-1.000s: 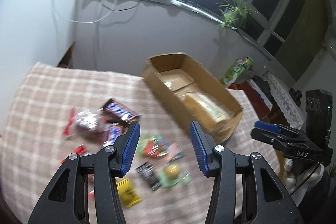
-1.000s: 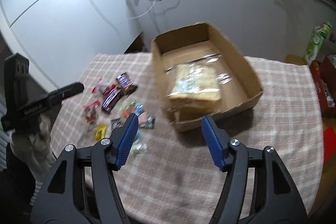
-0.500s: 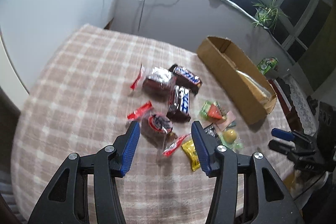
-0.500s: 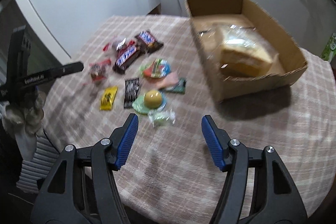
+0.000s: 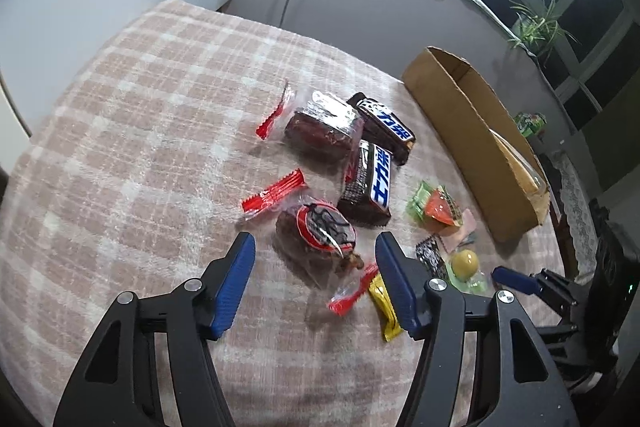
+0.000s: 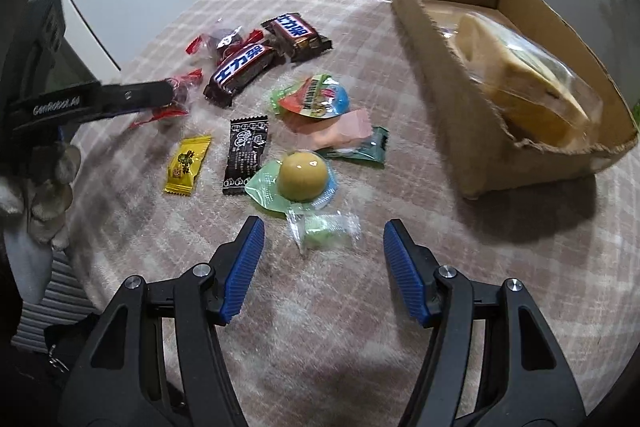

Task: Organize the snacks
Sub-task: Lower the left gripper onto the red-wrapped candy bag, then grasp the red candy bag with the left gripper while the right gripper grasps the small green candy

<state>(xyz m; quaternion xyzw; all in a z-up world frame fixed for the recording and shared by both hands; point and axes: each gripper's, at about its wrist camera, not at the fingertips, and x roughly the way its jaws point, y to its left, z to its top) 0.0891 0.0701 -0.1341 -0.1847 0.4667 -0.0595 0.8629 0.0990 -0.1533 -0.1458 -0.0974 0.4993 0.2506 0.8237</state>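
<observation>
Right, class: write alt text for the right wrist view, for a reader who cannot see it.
An open gripper hovers over a small green sweet on a checked tablecloth. Beyond lie scattered snacks, including chocolate bars, beside a cardboard box holding wrapped bread.

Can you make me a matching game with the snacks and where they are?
Things:
1. bread in a clear bag
2. pale green wrapped candy
3. yellow packet
4. round snack in a clear bag

Places:
A. on the cloth, left of the black packet
B. in front of the left tongs, which are opening, not touching the bag
C. inside the cardboard box
D. just ahead of the open right tongs, not gripped

Pairs: 1-C, 2-D, 3-A, 4-B
</observation>
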